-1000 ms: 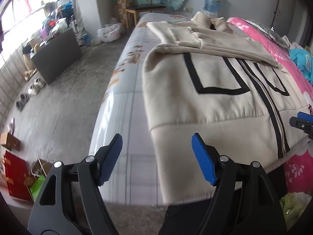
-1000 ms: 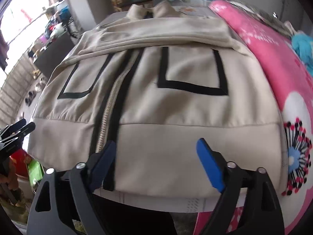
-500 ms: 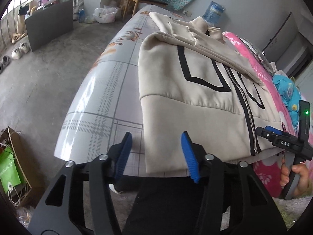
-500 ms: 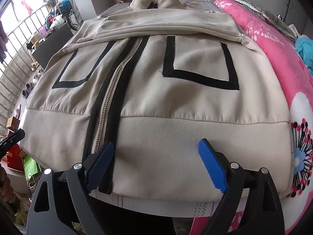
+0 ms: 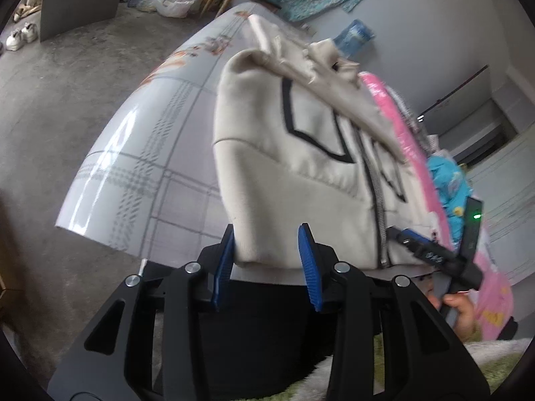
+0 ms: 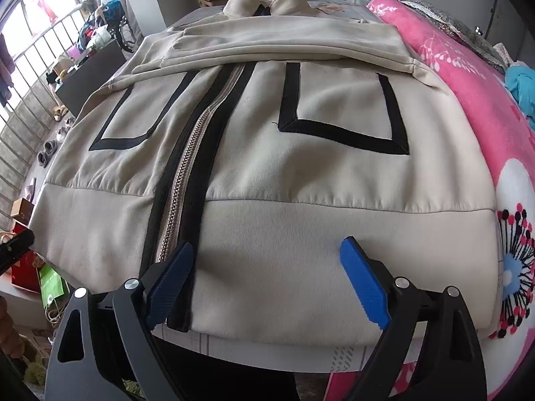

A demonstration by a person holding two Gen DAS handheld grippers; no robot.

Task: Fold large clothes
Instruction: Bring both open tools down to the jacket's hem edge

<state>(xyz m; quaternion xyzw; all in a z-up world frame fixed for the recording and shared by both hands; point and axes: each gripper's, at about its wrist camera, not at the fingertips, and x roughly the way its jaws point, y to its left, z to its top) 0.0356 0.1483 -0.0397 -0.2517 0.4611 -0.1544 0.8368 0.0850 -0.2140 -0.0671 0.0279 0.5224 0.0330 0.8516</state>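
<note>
Two grippers: left gripper (image 5: 265, 260) closing around jacket (image 6: 301, 173) hem corner; right gripper (image 6: 267, 284) wide, empty.

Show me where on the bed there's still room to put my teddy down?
The grey checked sheet is bare between the beige jacket and the bed's floor-side edge. The other side is crowded: a pink blanket runs alongside the jacket, with blue clothes piled beyond.

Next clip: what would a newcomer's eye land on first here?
The beige jacket with black trim, spread zipped across the bed, its sleeves folded over the chest. Then the left gripper, jaws closing around the hem corner at the bed's near edge, and the right gripper open over the hem by the zipper.
</note>
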